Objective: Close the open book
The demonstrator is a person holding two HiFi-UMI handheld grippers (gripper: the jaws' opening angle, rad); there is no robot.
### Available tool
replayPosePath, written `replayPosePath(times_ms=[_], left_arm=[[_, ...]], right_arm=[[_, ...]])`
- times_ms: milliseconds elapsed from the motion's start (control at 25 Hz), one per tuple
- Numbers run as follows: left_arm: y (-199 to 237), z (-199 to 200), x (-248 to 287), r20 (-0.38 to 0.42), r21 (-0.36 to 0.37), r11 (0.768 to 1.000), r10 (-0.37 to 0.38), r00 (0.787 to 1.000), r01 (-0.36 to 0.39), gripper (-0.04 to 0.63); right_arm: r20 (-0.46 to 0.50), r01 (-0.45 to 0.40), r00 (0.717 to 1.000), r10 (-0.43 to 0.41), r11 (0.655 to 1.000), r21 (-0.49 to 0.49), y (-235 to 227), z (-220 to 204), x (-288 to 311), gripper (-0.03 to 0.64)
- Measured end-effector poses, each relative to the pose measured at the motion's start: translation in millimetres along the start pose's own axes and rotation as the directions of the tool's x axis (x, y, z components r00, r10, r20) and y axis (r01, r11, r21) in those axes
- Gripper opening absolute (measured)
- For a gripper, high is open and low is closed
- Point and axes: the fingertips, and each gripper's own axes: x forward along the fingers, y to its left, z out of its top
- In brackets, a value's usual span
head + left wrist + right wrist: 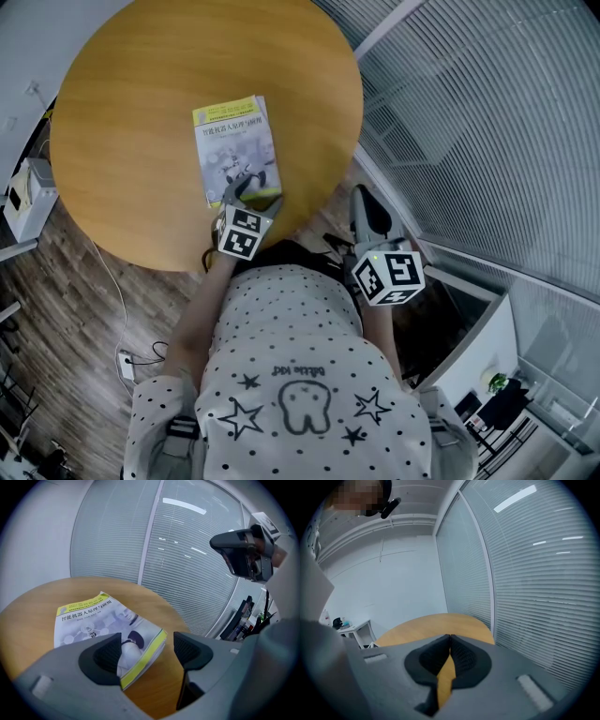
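L gripper (146, 653) released, book (84, 620) corner between jaws at lower centre; R gripper (450, 656) clenched, empty; careless retraction may snag and reopen book.

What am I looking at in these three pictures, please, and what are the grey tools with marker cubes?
A person holds a two-jaw gripper in each hand; no robot arm. One picture comes from a camera on the person's head, looking down; the other two from cameras on each gripper. On the wooden table lies a closed book, cover up. The left gripper is open, the book's corner between its jaws, not gripped. The right gripper is shut, empty, beside the table.
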Motion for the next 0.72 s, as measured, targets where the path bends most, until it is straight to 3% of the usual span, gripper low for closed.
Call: replayPosePath(times_ms=[440, 720], left_arm=[[8, 6, -6, 0.034, -0.024, 0.999, 0.038, 0.999, -0.037, 0.324], [14, 14, -16, 0.072, -0.031, 0.996, 0.08, 0.994, -0.078, 0.139]], right_arm=[[0.001, -0.006, 1.0, 0.006, 1.0, 0.0, 0, 0, 2, 0.005], [0.003, -0.007, 1.0, 0.007, 1.0, 0.0, 1, 1, -1, 0.005]])
